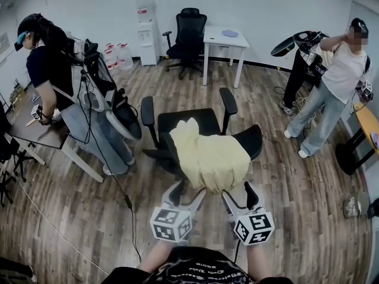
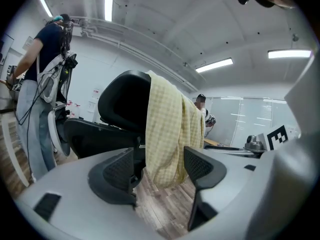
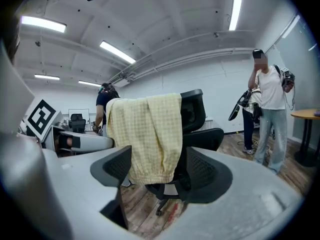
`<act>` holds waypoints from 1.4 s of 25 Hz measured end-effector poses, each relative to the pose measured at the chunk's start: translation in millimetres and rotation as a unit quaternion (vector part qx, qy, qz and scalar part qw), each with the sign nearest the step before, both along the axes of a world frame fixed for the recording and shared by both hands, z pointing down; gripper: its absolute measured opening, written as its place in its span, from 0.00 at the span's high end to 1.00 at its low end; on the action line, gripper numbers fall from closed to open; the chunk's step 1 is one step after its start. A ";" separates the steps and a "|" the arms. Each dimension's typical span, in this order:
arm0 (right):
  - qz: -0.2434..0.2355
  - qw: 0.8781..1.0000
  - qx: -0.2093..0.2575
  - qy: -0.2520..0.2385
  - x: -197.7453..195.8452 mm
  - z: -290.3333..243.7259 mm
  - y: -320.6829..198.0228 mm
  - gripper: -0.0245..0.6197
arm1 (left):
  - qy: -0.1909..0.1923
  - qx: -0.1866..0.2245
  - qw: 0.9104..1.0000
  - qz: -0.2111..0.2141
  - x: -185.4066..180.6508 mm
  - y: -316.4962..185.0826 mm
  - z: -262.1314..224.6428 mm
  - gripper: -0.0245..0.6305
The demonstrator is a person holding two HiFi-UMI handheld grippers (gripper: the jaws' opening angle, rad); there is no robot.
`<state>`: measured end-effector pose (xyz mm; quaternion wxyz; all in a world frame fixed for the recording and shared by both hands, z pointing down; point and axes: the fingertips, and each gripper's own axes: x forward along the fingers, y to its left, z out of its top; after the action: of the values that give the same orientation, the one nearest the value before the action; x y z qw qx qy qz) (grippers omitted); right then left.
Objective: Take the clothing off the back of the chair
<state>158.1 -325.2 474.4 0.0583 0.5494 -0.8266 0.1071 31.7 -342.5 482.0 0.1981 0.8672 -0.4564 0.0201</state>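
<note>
A pale yellow checked garment (image 1: 207, 158) hangs over the back of a black office chair (image 1: 195, 120), whose back faces me. My left gripper (image 1: 188, 193) is open just short of the cloth's lower left part. My right gripper (image 1: 239, 193) is open beside it, at the lower right. In the left gripper view the garment (image 2: 170, 129) hangs beyond the wide jaws of the left gripper (image 2: 159, 166), not touching them, with the chair back (image 2: 125, 104) to its left. The right gripper view shows the garment's (image 3: 147, 134) hem beyond the spread jaws of the right gripper (image 3: 157, 169).
One person (image 1: 53, 70) stands at a desk on the left and another person (image 1: 331, 81) on the right near a round table (image 1: 370, 123). A second black chair (image 1: 188, 34), a white table (image 1: 225, 43) and a water dispenser (image 1: 147, 31) line the back wall. A cable (image 1: 127, 200) trails on the floor.
</note>
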 end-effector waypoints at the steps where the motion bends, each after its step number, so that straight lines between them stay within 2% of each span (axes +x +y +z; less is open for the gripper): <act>1: -0.003 1.000 0.001 0.000 1.0 -1.6 -3.9 0.45 | 0.002 -0.002 1.000 0.008 1.7 -2.4 0.0 0.51; 4: -0.023 1.000 -0.003 0.015 -2.2 -3.3 -12.5 0.45 | 0.011 -0.001 1.000 0.021 4.4 -8.7 -3.3 0.51; 9: -0.027 0.999 0.011 0.019 -2.8 -14.6 -23.6 0.45 | 0.010 0.002 0.998 0.054 14.7 -14.2 -12.3 0.51; 12: -0.039 0.998 0.011 0.040 -6.7 -15.9 -33.1 0.45 | 0.011 0.000 0.998 0.060 17.2 -21.6 -12.1 0.51; 18: -0.062 0.997 0.016 0.053 -14.2 -21.7 -40.9 0.45 | 0.002 0.015 0.997 0.071 21.5 -26.5 -18.1 0.51; 19: -0.068 0.996 0.015 0.054 -16.0 -22.4 -40.5 0.46 | 0.002 0.015 0.997 0.079 23.4 -25.3 -19.0 0.51; 21: -0.076 0.995 0.017 0.058 -19.0 -24.8 -39.3 0.58 | 0.005 0.013 0.996 0.091 26.3 -22.7 -20.7 0.53; 23: -0.078 0.995 0.020 0.061 -21.1 -26.8 -38.3 0.65 | 0.003 0.016 0.995 0.094 27.1 -20.9 -22.3 0.58; 26: -0.082 0.995 0.022 0.059 -24.4 -28.1 -37.4 0.75 | -0.004 0.026 0.995 0.093 28.2 -18.6 -22.6 0.82; 27: -0.083 0.995 0.022 0.057 -25.3 -28.7 -36.8 0.78 | -0.005 0.027 0.995 0.096 29.5 -17.5 -22.3 0.86; 31: -0.092 0.994 0.022 0.050 -29.2 -30.2 -32.8 0.91 | -0.003 0.024 0.994 0.108 33.9 -13.5 -22.4 0.91; 35: -0.089 0.994 0.020 0.053 -30.3 -28.5 -32.4 0.92 | 0.000 0.022 0.994 0.107 33.6 -12.2 -21.8 0.92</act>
<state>127.8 -357.6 445.9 0.1005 0.4798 -0.8698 0.0554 65.3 -354.7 460.2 0.1755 0.9154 -0.3610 0.0314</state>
